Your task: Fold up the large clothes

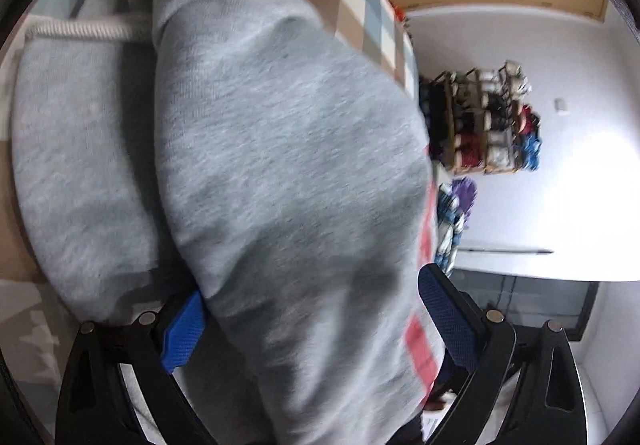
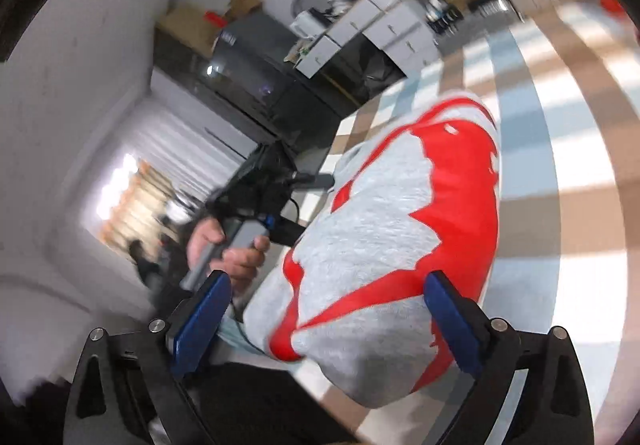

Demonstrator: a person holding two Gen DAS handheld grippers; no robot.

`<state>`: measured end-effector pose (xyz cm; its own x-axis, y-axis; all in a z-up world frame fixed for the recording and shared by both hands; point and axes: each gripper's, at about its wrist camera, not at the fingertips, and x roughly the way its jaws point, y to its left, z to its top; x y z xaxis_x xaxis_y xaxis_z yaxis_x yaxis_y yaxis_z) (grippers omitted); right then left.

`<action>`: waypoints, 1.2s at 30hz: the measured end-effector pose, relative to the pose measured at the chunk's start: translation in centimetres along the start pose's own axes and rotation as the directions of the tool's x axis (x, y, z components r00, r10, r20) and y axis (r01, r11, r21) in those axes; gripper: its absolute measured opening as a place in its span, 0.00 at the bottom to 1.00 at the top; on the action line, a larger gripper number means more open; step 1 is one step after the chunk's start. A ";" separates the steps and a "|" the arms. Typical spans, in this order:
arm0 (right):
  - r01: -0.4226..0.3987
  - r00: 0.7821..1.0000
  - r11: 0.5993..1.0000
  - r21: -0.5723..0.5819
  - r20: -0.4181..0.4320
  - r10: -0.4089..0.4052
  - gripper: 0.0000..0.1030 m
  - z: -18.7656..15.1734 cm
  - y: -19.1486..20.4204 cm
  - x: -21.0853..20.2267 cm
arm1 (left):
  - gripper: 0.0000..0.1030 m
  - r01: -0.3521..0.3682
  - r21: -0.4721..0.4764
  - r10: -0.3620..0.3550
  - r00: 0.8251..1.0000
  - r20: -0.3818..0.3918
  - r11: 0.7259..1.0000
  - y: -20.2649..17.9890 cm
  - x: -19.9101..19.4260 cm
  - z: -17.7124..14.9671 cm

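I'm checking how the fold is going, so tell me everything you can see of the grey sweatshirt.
The grey sweatshirt is soft heathered fleece with a large red print on one face and a ribbed off-white band at one edge. It lies bunched and doubled over on the checked cloth, one thick fold lapped over another. In the left wrist view it fills the gap between the left gripper's blue pads; whether they pinch it is unclear. The right gripper stands open around its near edge, not pressing it.

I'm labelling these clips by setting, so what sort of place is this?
Probably a lived-in home or studio room, not a lab. A grey sweatshirt lies on a checked cloth surface, an open wooden rack of stuffed items stands by a white wall, and white drawer units sit in the background.
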<state>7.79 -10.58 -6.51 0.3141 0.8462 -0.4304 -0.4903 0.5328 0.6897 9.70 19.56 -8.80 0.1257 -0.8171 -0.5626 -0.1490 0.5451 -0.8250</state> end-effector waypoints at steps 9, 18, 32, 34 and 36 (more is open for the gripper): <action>0.100 0.988 0.979 -0.177 -0.096 -0.119 0.97 -1.3 4.7 3.4 | 0.93 0.120 0.083 -0.122 0.992 0.020 0.989 -2.1 -3.5 1.8; 0.166 0.982 0.969 -0.184 -0.058 -0.179 1.00 -1.7 5.0 4.2 | 0.93 0.005 0.119 0.011 0.992 -0.128 0.993 0.4 -2.1 -3.2; 0.125 0.991 0.991 -0.054 -0.040 -0.127 1.00 -0.4 4.1 3.4 | 0.27 0.142 0.166 -0.122 0.984 -0.127 0.976 2.7 -1.2 -8.3; 0.133 0.989 0.990 -0.049 -0.054 -0.136 1.00 0.0 4.2 3.5 | 0.13 0.136 0.190 -0.117 0.987 -0.111 0.972 2.2 -1.0 -8.3; 0.153 0.986 0.986 -0.064 -0.063 -0.157 1.00 0.2 4.7 3.8 | 0.10 0.121 0.202 -0.103 0.990 -0.093 0.972 2.2 -1.0 -8.3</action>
<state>6.85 -4.89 -4.82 0.3354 0.7509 -0.5690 -0.4876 0.6551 0.5771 1.09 20.04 -9.61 0.0484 -0.8831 -0.4668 0.0682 0.4692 -0.8805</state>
